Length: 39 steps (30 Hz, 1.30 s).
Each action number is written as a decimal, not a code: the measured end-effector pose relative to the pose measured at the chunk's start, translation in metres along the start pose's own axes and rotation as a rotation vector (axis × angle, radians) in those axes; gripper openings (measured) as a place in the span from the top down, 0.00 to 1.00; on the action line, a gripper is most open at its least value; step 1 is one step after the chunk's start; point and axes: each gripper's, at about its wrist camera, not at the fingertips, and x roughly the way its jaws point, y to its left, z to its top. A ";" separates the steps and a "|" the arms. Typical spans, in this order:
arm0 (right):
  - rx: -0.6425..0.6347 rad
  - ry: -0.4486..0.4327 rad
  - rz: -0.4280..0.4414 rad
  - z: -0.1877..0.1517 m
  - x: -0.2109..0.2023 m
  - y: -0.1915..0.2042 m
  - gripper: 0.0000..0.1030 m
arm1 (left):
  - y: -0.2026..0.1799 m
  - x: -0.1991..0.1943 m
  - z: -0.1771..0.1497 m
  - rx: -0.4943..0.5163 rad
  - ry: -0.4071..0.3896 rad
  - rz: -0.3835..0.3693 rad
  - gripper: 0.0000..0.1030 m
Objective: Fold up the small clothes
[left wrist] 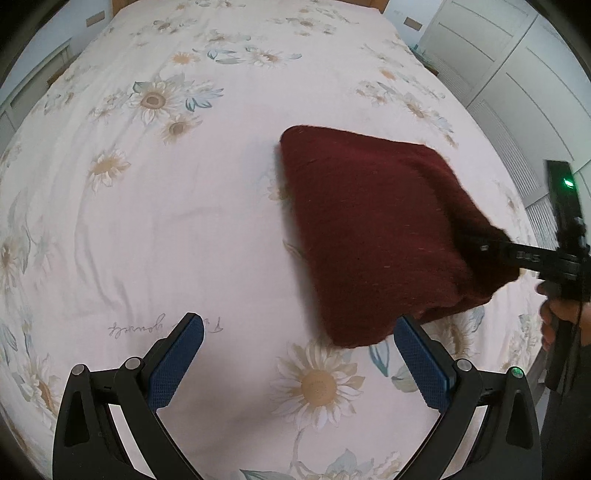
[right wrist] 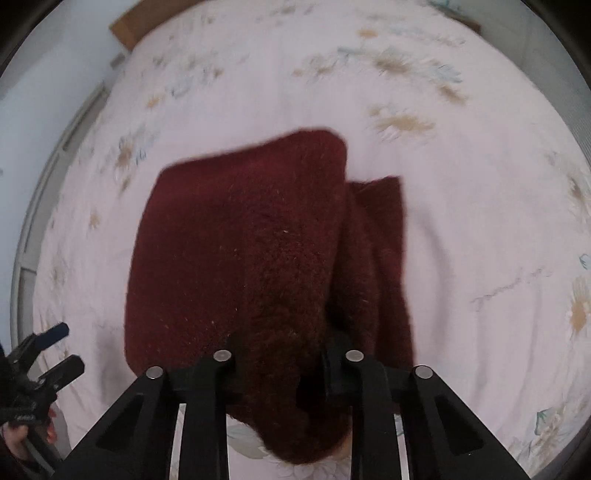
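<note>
A dark red fuzzy knit garment (left wrist: 376, 229) lies folded on the floral bedsheet (left wrist: 184, 221). My left gripper (left wrist: 295, 328) is open and empty, its blue pads (left wrist: 177, 362) low over the sheet just left of the garment's near corner. My right gripper (left wrist: 476, 245) is shut on the garment's right edge and lifts it a little. In the right wrist view the garment (right wrist: 240, 258) fills the middle and bunches between my right gripper's fingers (right wrist: 280, 369), hiding the fingertips. A lower layer (right wrist: 380, 240) sticks out to the right. The left gripper (right wrist: 59, 347) shows at far left.
The bed (right wrist: 461, 221) spreads wide around the garment. White wardrobe doors (left wrist: 517, 74) stand past the bed's right side. A wooden headboard (left wrist: 118, 5) is at the far end. A hand (left wrist: 554, 317) holds the right gripper's handle.
</note>
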 end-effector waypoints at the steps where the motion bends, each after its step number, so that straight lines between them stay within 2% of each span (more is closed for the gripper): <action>1: 0.008 -0.021 0.011 -0.002 -0.007 -0.005 0.78 | 0.000 0.000 0.000 0.001 -0.004 0.002 0.01; 4: 0.015 -0.072 0.011 -0.013 -0.028 -0.017 0.78 | -0.004 0.000 0.000 0.002 -0.005 -0.007 0.01; 7: 0.030 -0.080 0.001 -0.026 -0.033 -0.028 0.78 | -0.011 0.001 0.000 0.023 -0.007 -0.009 0.01; 12: 0.047 -0.031 -0.069 -0.053 -0.007 -0.046 0.78 | -0.024 0.009 -0.002 0.040 0.013 -0.023 0.01; 18: 0.089 -0.040 -0.057 -0.063 -0.001 -0.054 0.75 | -0.031 0.021 -0.007 0.062 0.048 -0.031 0.01; 22: 0.108 -0.063 -0.049 -0.059 -0.012 -0.053 0.65 | -0.029 0.027 -0.007 0.058 0.059 -0.019 0.01; 24: 0.088 -0.066 -0.083 -0.058 -0.017 -0.049 0.50 | -0.030 0.029 -0.005 0.054 0.065 -0.021 0.01; 28: 0.060 -0.050 -0.114 -0.052 -0.023 -0.047 0.42 | -0.034 0.032 0.004 0.053 0.062 -0.015 0.01; 32: 0.066 -0.085 -0.102 -0.046 -0.040 -0.047 0.22 | -0.037 0.034 0.019 0.046 0.045 -0.017 0.01; 35: 0.054 -0.109 -0.082 -0.029 -0.050 -0.041 0.20 | -0.044 0.035 0.035 0.064 0.032 -0.002 0.01; 37: 0.031 -0.109 -0.085 -0.017 -0.051 -0.034 0.16 | -0.048 0.038 0.044 0.071 0.033 0.005 0.01; 39: 0.010 -0.099 -0.078 -0.005 -0.045 -0.029 0.07 | -0.053 0.044 0.053 0.076 0.041 0.001 0.01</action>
